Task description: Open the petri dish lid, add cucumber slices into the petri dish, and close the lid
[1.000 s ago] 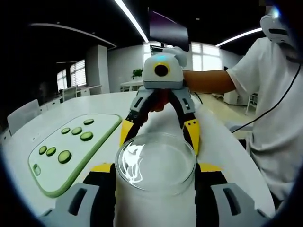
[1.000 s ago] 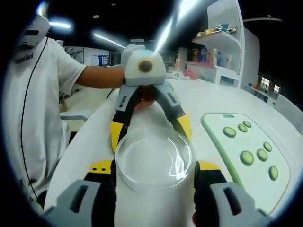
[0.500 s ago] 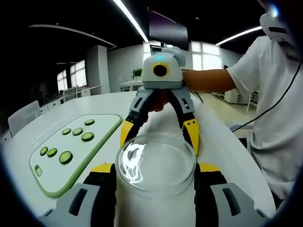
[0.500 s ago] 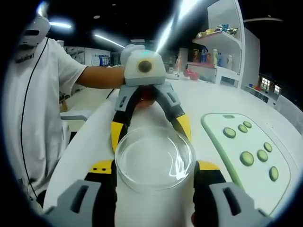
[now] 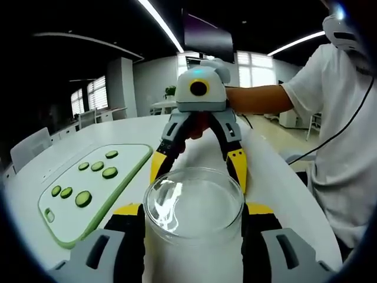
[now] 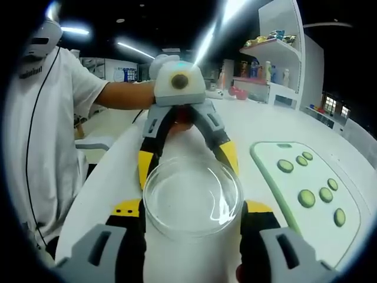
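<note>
the clear petri dish sits on the white worktop, between both grippers, which face each other across it. in the left gripper view, the left gripper has its fingers spread on either side of the dish rim; contact cannot be confirmed. the right gripper has its fingers spread around the same dish from the opposite side. whether the lid is on the dish cannot be told. a green-edged cutting board lies flat on the worktop just beside the dish and carries several cucumber slices, well apart from the dish. a person in a white shirt holds the grippers.
</note>
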